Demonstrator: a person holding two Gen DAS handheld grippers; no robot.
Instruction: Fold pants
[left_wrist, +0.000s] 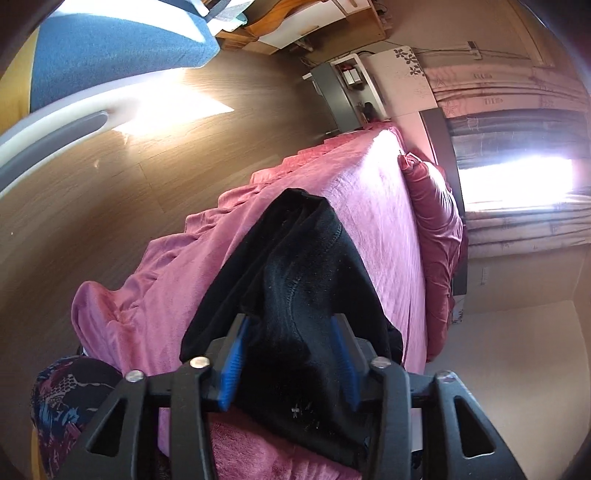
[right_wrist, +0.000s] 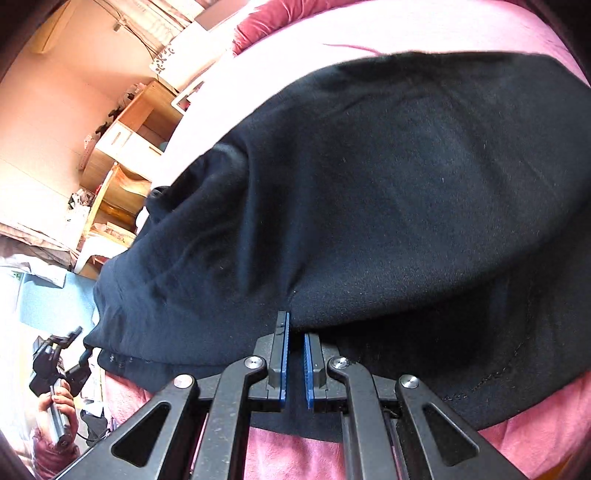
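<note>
Pants (right_wrist: 369, 203), black, no legible label, perhaps a seam mark.

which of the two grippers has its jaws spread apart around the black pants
The left gripper: its blue pads stand apart with the black pants between them. The right gripper's pads are nearly together.

Each tool is matte black plastic: angular linkage arms with triangular cut-outs, joined by round silver screw heads. The left tool (left_wrist: 291, 332) has two ribbed blue pads (left_wrist: 231, 363) on black finger blocks, and the right tool (right_wrist: 295, 328) has the same blue ribbed strips. In the left wrist view, a dark garment (left_wrist: 70, 402) printed in maroon and blue covers the person.
</note>
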